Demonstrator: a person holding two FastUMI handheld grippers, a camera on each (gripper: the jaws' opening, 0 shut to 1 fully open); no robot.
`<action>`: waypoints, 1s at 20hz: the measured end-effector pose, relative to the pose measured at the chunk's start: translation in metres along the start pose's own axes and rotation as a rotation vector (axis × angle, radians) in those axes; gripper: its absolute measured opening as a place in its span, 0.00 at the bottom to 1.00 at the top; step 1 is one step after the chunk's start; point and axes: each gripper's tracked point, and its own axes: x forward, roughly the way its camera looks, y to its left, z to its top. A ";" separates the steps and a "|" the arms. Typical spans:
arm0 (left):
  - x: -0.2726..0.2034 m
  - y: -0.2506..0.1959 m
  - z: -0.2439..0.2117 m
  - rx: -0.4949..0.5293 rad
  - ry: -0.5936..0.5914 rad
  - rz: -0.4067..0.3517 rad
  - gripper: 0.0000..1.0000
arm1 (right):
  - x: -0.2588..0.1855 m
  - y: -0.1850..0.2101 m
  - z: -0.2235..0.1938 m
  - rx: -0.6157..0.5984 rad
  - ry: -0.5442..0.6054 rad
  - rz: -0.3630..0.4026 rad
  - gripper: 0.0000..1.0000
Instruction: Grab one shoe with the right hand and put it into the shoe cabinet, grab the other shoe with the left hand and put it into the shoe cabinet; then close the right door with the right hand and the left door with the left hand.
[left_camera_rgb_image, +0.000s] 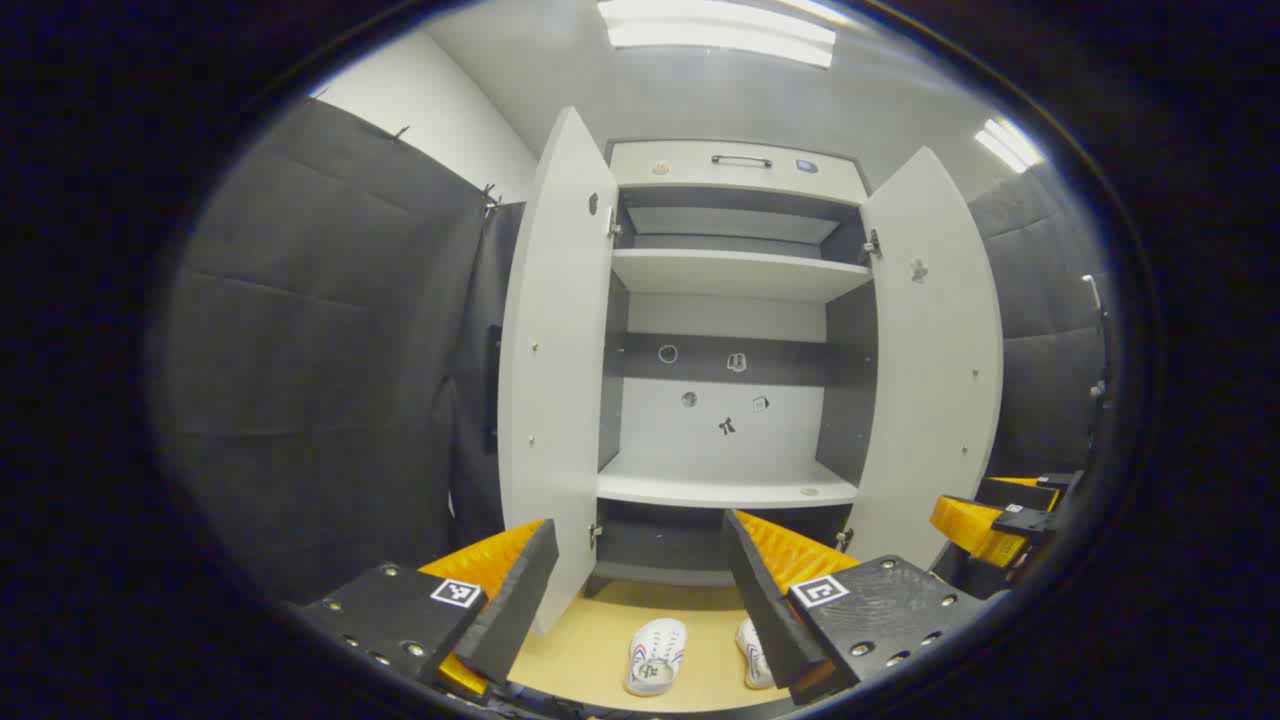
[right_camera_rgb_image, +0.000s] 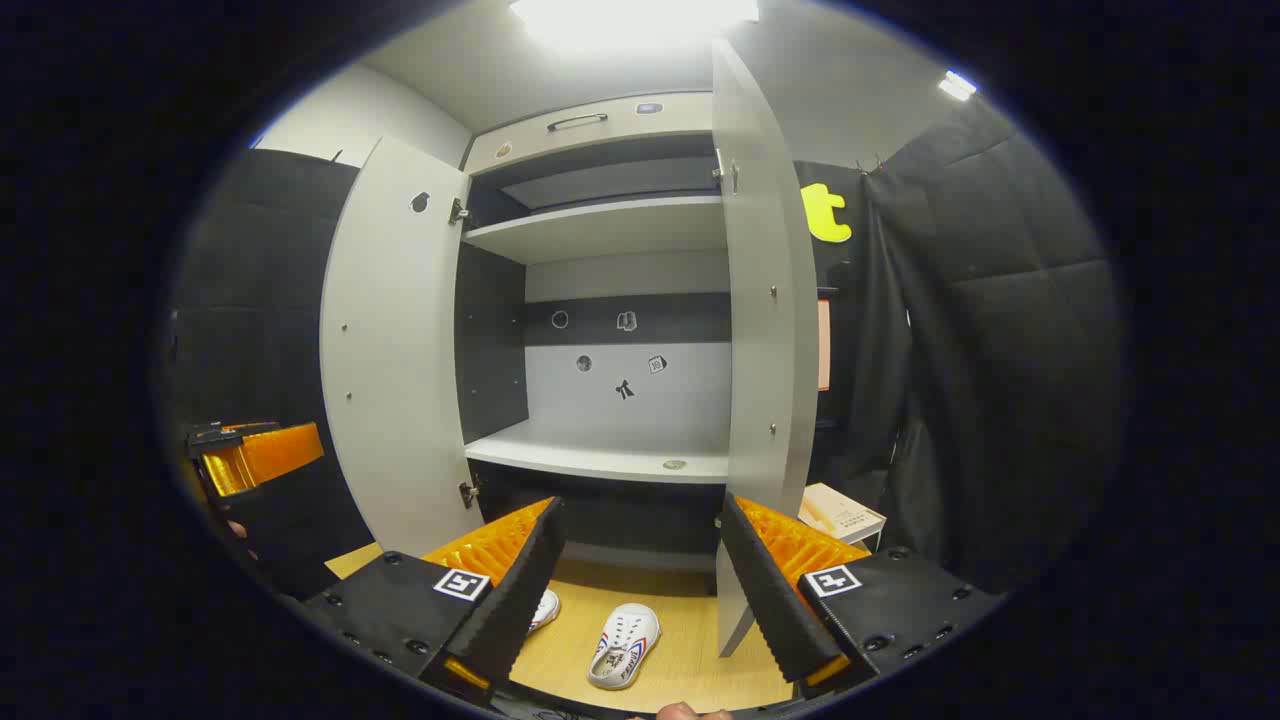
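Meanwhile both grippers, left gripper (left_camera_rgb_image: 640, 590) and right gripper (right_camera_rgb_image: 640, 580), hang spread and empty above two white canvas shoes (right_camera_rgb_image: 624, 645) lying on the wooden floor (right_camera_rgb_image: 690, 660) near the open white shoe cabinet (left_camera_rgb_image: 735, 270).

Shoe cabinet (left_camera_rgb_image: 730, 330): ahead of both grippers' fingers, both doors swung open.
Shelves (left_camera_rgb_image: 728, 488): inside the cabinet, one above another.
Two shoes (right_camera_rgb_image: 624, 645): on the floor (right_camera_rgb_image: 690, 660) before the cabinet, side by side, low between the fingers.
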 end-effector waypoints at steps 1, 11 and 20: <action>-0.005 -0.001 -0.004 -0.001 0.008 0.024 0.95 | 0.000 0.000 0.000 -0.015 -0.004 0.020 0.98; 0.012 -0.011 -0.008 0.048 0.026 0.010 0.94 | -0.003 -0.004 -0.032 -0.041 0.062 0.007 0.99; 0.053 0.010 -0.017 0.098 0.028 -0.198 0.94 | 0.028 0.013 -0.042 0.025 0.096 -0.197 0.95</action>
